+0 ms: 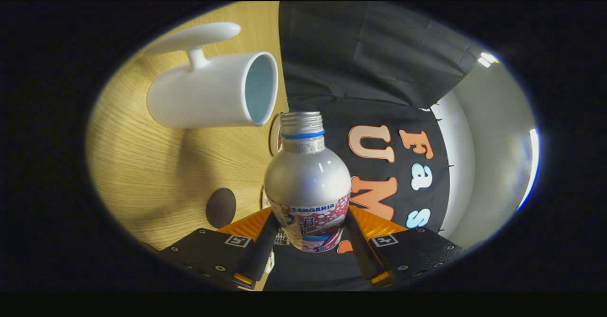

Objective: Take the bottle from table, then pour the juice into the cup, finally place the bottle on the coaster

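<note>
A wooden table (156, 175) with a black cloth wall behind it is seen tipped on its side, so the bottle is being tilted. The juice bottle (307, 184) is squeezed between both fingers of the gripper (310, 241). Its open neck is held near the white cup (208, 94). For a clean pour, the neck should be brought over the cup's mouth and tipped slowly. A dark round coaster (221, 207) is seen nearby.

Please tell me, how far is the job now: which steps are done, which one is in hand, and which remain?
Done: the bottle is taken, with the gripper jaws shut on its lower body. In hand: the pour, as the view is rolled sideways and the uncapped mouth sits beside the rim of the cup; no juice shows. Left: setting the bottle on the coaster on the table.
</note>
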{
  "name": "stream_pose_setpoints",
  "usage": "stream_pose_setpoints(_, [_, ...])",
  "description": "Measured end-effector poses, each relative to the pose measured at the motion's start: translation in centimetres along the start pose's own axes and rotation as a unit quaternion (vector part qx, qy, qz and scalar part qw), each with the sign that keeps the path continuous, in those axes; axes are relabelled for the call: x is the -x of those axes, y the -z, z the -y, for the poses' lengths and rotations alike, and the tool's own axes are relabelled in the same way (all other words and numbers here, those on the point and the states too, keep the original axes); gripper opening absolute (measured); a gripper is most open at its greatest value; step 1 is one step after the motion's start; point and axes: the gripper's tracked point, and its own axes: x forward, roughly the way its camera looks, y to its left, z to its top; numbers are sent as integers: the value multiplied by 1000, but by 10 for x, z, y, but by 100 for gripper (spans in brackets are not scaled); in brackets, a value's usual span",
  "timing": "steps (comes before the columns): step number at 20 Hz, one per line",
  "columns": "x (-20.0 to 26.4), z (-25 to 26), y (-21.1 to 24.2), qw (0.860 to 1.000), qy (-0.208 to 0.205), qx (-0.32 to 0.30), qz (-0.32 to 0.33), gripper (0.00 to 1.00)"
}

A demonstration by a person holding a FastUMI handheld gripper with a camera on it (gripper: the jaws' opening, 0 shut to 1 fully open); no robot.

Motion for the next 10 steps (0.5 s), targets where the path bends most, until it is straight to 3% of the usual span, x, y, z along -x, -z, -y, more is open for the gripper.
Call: stream_pose_setpoints(10, [-6, 9, 3, 999, 14, 43, 2, 76])
